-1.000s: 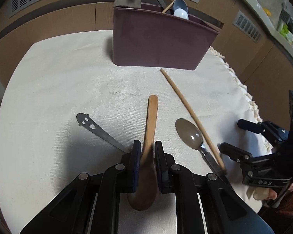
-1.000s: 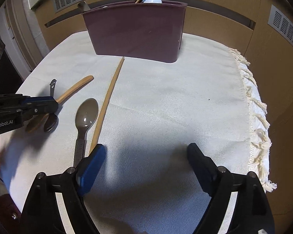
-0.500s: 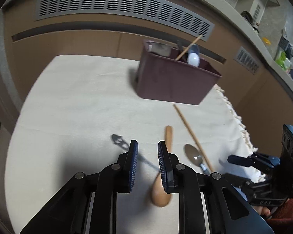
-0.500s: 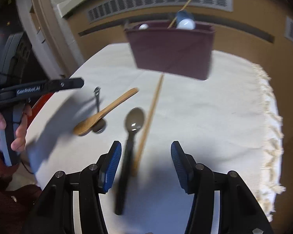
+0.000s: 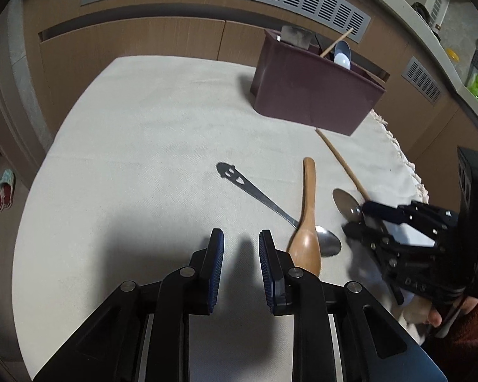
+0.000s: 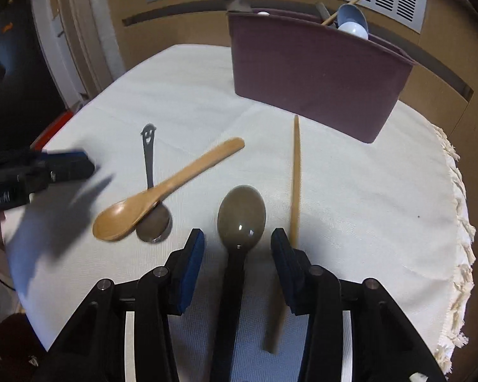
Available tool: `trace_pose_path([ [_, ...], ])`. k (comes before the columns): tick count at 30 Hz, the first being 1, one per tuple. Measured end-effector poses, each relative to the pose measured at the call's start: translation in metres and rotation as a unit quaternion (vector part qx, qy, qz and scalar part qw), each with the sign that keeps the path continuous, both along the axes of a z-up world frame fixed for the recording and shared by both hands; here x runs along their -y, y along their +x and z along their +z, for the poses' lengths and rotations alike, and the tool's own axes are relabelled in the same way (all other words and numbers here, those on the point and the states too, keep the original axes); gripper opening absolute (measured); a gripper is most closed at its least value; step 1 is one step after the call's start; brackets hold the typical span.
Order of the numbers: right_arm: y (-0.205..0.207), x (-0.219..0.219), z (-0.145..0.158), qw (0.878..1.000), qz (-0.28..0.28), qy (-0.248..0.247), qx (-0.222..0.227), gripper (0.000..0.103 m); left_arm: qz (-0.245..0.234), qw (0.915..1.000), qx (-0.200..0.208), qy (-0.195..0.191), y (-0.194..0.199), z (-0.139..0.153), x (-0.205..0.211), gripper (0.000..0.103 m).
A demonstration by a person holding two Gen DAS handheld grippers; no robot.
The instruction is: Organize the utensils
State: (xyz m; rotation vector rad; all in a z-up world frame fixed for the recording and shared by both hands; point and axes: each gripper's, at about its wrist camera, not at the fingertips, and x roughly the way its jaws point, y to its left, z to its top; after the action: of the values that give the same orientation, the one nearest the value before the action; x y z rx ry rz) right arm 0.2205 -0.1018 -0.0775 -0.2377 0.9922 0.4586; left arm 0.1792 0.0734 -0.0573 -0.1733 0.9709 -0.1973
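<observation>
A wooden spoon (image 6: 162, 191) lies on the white cloth, its bowl resting on a metal spoon (image 6: 149, 159) with a smiley-face handle. A grey-brown spoon with a dark handle (image 6: 240, 216) lies between the open fingers of my right gripper (image 6: 237, 245), which is low over it. A single wooden chopstick (image 6: 295, 178) lies just right of it. My left gripper (image 5: 240, 251) is open and empty, left of the wooden spoon (image 5: 307, 216). The maroon utensil holder (image 6: 312, 73) stands at the back.
The holder (image 5: 312, 92) contains a blue spoon (image 6: 352, 22), a chopstick and other utensils. The cloth's fringed edge (image 6: 459, 210) runs along the right. A wood-panelled wall with vents lies behind the table. Shoes (image 5: 0, 187) sit on the floor at left.
My left gripper let go of the wooden spoon, opened and drew back to the left. My right gripper moved forward and down, narrowing around the dark-handled spoon.
</observation>
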Motion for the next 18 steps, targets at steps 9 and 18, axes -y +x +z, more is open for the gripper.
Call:
trace_pose_path([
  [9,0.008,-0.011,0.008,1.000,0.006,-0.024,0.016,0.029,-0.019,0.9997,-0.005,0.013,-0.004,0.000,0.014,0.024],
  [18,-0.001,0.040,0.036,0.998,-0.041,0.014,0.036,0.029,-0.083,0.9964,0.017,0.006,0.005,0.006,0.038,0.024],
])
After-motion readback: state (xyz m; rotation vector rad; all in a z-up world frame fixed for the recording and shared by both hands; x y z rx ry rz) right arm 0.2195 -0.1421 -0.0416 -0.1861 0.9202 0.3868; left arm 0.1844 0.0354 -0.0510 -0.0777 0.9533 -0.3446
